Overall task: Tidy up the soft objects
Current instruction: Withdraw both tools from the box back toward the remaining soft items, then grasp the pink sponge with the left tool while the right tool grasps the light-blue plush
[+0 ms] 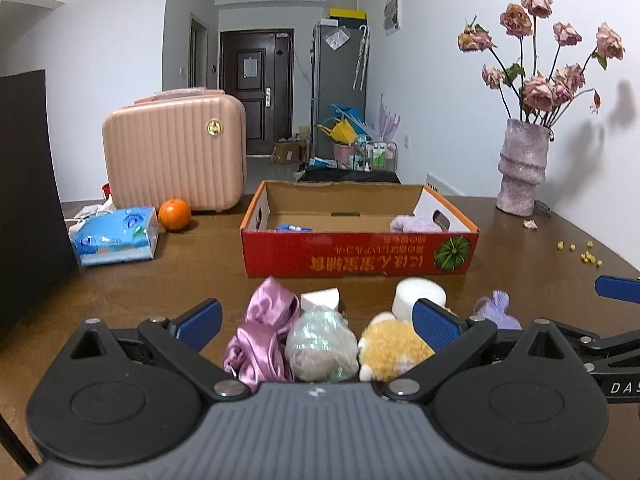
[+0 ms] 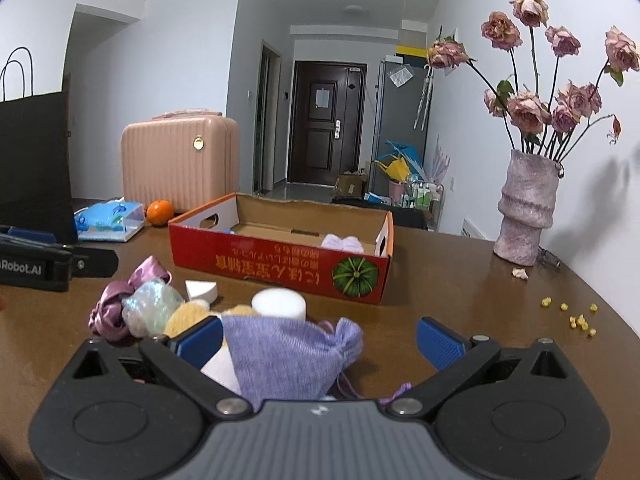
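- Left wrist view: we see our left gripper (image 1: pixel 318 322) with its jaws spread wide, grasping nothing, low over the brown table (image 1: pixel 200 276).
- Between those jaws lie three soft things in a row: a pink satin scrunchie (image 1: pixel 262 334) nearest the left jaw, an iridescent mesh bundle (image 1: pixel 322 346) in the middle, touching it, and a yellow plush toy (image 1: pixel 394 346) against the right jaw.
- Just ahead of the jaws sit a white wedge sponge (image 1: pixel 322 300) and a white round sponge (image 1: pixel 418 294); the round one is partly hidden by the right jaw's blue pad.
- Outside the right jaw lies a lilac knit pouch (image 1: pixel 498 310), and beyond it we see the blue fingertip of our right gripper (image 1: pixel 616 288).
- Straight ahead of the jaws stands the red cardboard box (image 1: pixel 360 252), open on top, with a purple fluffy item (image 1: pixel 414 224) in its right part and a blue packet (image 1: pixel 292 227) in its left.
- Further ahead and left of the jaws: an orange (image 1: pixel 175 214), a tissue pack (image 1: pixel 116 236) and a pink suitcase (image 1: pixel 176 152); ahead and right, a vase of dried roses (image 1: pixel 522 168).
- Right wrist view: our right gripper (image 2: pixel 318 342) is also released, its jaws wide apart.
- The lilac knit pouch (image 2: pixel 286 356) lies between them, against the left jaw and clear of the right one; neither jaw clamps it.
- The round sponge (image 2: pixel 279 304) sits just ahead of the pouch, the box (image 2: pixel 280 268) beyond it.
- Left of these jaws are the scrunchie (image 2: pixel 116 304) and the mesh bundle (image 2: pixel 150 306).
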Available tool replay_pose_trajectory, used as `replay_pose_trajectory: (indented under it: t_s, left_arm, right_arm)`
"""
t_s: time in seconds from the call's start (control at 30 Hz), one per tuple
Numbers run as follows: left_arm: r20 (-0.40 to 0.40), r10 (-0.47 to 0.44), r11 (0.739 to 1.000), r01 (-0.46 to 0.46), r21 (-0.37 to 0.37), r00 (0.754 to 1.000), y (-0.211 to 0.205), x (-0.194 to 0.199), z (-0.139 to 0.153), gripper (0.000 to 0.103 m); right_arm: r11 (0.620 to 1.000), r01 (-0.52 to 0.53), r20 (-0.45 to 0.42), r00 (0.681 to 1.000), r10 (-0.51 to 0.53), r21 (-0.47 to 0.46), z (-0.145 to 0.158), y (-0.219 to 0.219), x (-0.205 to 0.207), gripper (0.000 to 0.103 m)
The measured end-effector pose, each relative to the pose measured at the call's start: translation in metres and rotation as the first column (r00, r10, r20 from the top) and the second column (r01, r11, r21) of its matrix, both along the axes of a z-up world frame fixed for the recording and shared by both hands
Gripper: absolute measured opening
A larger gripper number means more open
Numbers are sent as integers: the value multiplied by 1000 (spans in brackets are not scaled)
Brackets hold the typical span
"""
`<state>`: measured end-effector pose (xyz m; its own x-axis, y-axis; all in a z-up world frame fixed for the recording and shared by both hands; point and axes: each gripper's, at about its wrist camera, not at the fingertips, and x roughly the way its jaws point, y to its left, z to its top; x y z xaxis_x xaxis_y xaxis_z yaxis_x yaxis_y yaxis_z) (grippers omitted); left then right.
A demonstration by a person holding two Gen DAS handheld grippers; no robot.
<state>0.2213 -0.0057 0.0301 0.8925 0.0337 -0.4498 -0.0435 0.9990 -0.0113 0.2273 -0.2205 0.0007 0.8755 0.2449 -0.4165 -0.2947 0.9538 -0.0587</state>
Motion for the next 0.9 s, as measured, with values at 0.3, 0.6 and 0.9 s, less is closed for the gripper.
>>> replay_pose_trajectory:
  t_s: [0.3,0.6,0.9]
  left_arm:
    - [-66,-17,1000,17,-6,998,-9,-11,-17,103]
    - [-150,-37,999,38,3,988,-21,-16,-34,103]
    - [-239,-43,999,47,11,970,-33,-17,-52,103]
  right_arm:
    - [1000,18,-40,999,-19,-16,-18,-6,-13,103]
    - [999,34,-76,996,-36,-30,-34,-14,-24,103]
    - [999,43,-99,994,-45,-20,-43,-24,-29,103]
